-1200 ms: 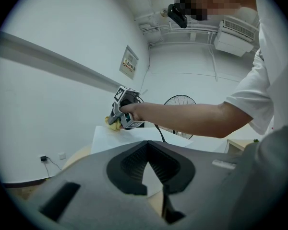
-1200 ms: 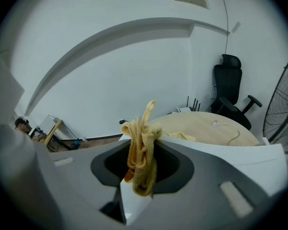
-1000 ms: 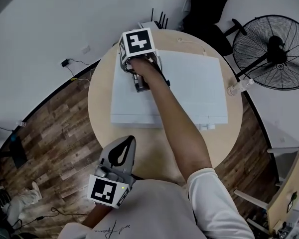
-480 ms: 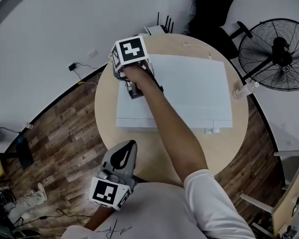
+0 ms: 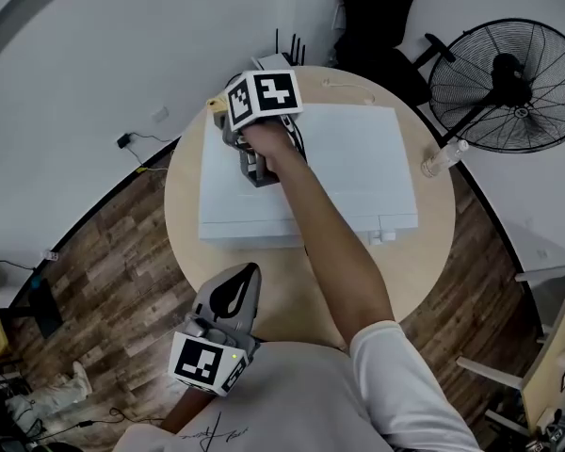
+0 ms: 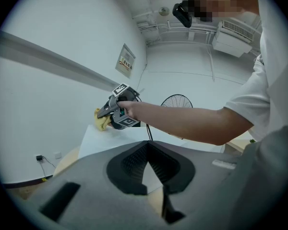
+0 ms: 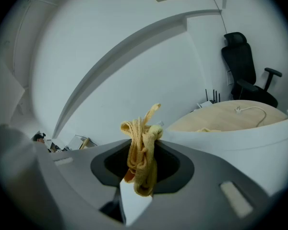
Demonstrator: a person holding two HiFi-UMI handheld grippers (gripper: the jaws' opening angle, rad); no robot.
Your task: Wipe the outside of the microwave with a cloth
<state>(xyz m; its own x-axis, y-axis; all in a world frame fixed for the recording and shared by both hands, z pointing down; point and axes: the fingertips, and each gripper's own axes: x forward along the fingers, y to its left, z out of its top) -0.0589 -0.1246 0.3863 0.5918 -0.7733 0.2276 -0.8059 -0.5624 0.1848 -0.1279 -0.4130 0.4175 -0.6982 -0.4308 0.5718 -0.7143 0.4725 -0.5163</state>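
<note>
A white microwave stands on a round wooden table, seen from above. My right gripper is at the far left corner of the microwave's top and is shut on a bunched yellow cloth. In the right gripper view the cloth hangs bunched between the jaws of the right gripper, with the microwave's white edge to the right. My left gripper is held low near my body, shut and with nothing in it. The left gripper view shows the right gripper pressing the cloth onto the microwave top.
A standing fan and a black office chair stand beyond the table. A clear bottle sits at the table's right edge and a white cable lies behind the microwave. A router is at the back. Wooden floor lies on the left.
My right gripper has shifted a little with the cloth around the far left corner of the microwave top. The left gripper has stayed where it was.
</note>
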